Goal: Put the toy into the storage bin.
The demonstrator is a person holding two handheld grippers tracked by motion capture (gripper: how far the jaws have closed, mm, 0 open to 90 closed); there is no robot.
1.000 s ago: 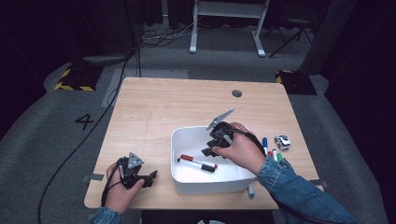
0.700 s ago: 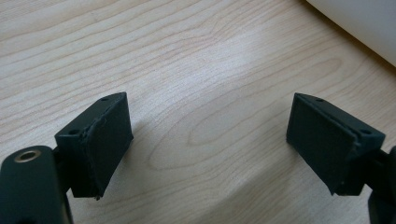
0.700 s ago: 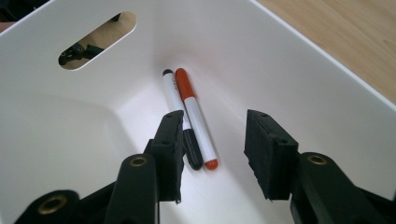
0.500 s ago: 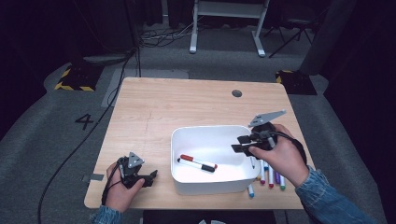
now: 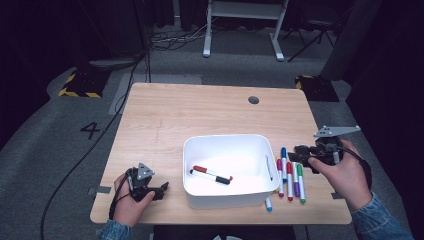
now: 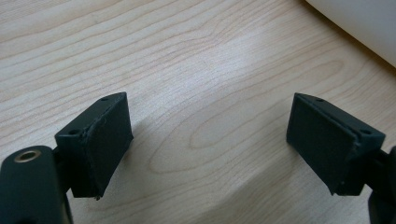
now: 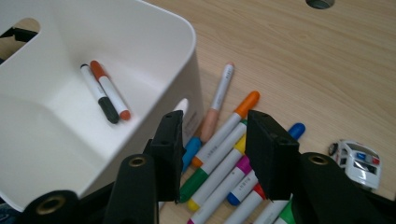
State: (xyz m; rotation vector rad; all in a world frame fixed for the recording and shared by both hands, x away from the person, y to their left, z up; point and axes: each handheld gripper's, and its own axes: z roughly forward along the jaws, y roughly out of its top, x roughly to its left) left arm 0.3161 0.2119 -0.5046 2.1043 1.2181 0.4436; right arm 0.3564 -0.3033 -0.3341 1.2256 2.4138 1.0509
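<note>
Looking down from the high view, the right gripper (image 5: 299, 155) has swung out of the white bin (image 5: 226, 197), where it was a second ago, and now hovers over the row of markers (image 5: 290, 175) lying on the table (image 5: 200, 115) just right of the bin. Its jaws stand partly open with nothing between them. Two markers (image 5: 212, 175), one red-capped and one black-capped, lie side by side on the bin floor, so the sorting looks under way: some pens are in, and most wait outside. The left gripper (image 5: 162, 189) rests at the table's near left corner, well apart from the bin, unmoved from the earlier pictures.

From the left gripper view, the two black pads (image 6: 100, 144) stand wide apart over bare wood, holding nothing; a corner of the bin (image 6: 359, 23) shows at the upper right.

From the right gripper view, the jaws are half open and empty, aimed down at the loose markers (image 7: 224, 158), which lie packed together and touch the bin wall (image 7: 187, 84). A pale pen (image 7: 219, 102) lies slightly apart at the top. A small toy car (image 7: 358, 161) sits near the pens. The next pick probably calls for singling out one pen from the crowded row.
</note>
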